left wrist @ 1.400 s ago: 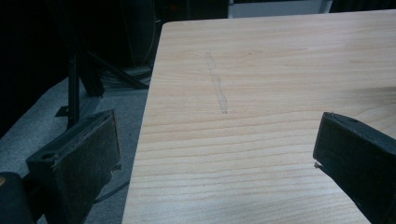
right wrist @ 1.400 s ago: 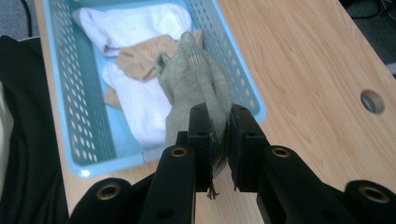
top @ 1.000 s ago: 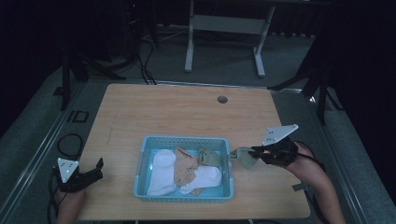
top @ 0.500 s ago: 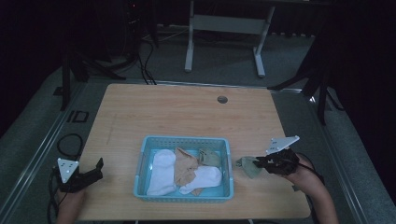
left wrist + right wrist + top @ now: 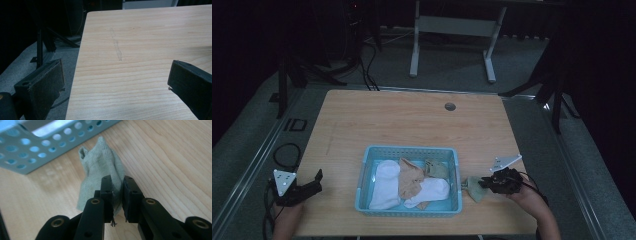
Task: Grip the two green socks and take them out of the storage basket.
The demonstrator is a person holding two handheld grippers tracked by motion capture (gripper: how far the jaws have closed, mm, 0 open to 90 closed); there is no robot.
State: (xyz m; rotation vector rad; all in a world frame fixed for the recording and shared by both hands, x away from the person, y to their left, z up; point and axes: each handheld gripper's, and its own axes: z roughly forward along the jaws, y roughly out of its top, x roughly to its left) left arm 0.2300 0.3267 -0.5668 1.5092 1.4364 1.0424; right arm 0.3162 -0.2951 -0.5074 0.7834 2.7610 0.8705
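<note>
Right gripper view shows the small grey-green knitted sock (image 5: 100, 167) pinched at one end between the two black fingers (image 5: 107, 192) of the right gripper (image 5: 117, 195), which are clamped together on the fabric; the rest of the sock droops forward from the pads and bunches on the pale wooden surface (image 5: 162, 157), just beside the wall of the light blue perforated plastic basket (image 5: 37, 152). In the high view the sock (image 5: 474, 188) lies on the surface (image 5: 412, 120) right outside the basket's (image 5: 408, 150) right wall, with the right gripper (image 5: 484, 183) low over it. Judging by this, one sock is out of the basket and about set down, though the grip is not yet released; a white sock (image 5: 384, 184), a tan one (image 5: 410, 181) and another grey-green one (image 5: 435, 168) are in the basket, so most of the emptying seems left. The left gripper (image 5: 314, 181) rests at the near left edge of the surface, well apart from the basket, its fingers (image 5: 42, 87) spread wide with nothing between them.
</note>
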